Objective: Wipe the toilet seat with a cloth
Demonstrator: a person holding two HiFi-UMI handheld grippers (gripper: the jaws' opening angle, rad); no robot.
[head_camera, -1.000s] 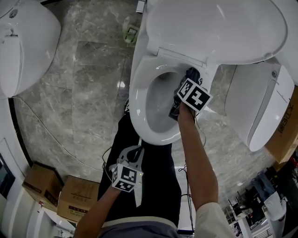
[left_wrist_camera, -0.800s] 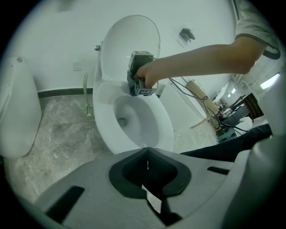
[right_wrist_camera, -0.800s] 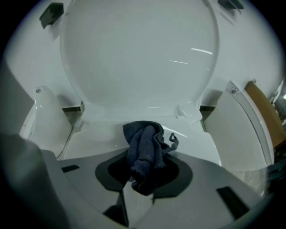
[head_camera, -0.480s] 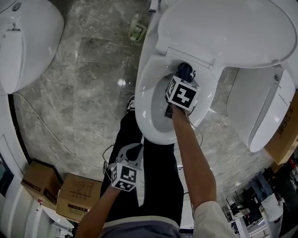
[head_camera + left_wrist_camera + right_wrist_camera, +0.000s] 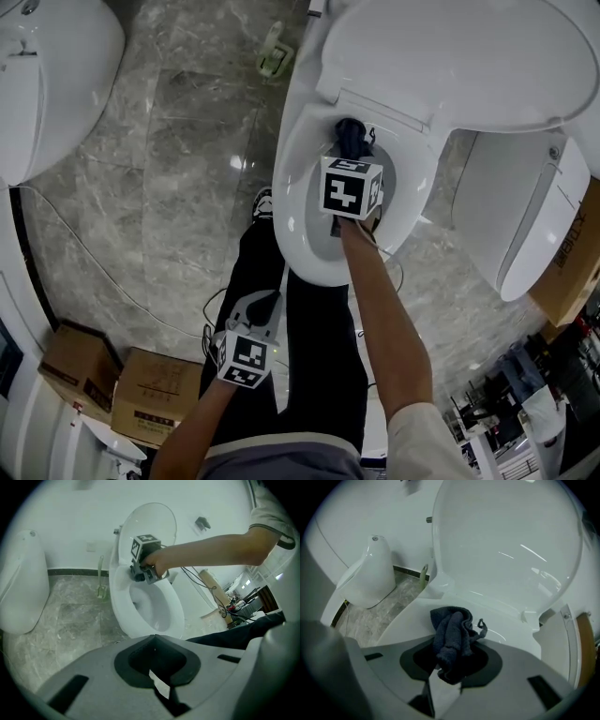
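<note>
As right gripper (image 5: 449, 670) rolled, cloth (image 5: 451, 634) slid left along seat (image 5: 287, 202) rear.

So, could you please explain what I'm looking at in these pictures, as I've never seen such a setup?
No robot here: a person holds a two-jaw tool in each hand. One picture comes from a head camera looking down; the others from cameras riding on each tool. The right tool is shut on a dark cloth at the back of the white toilet seat, below the raised lid. The left tool is shut and empty, held near the person's leg.
</note>
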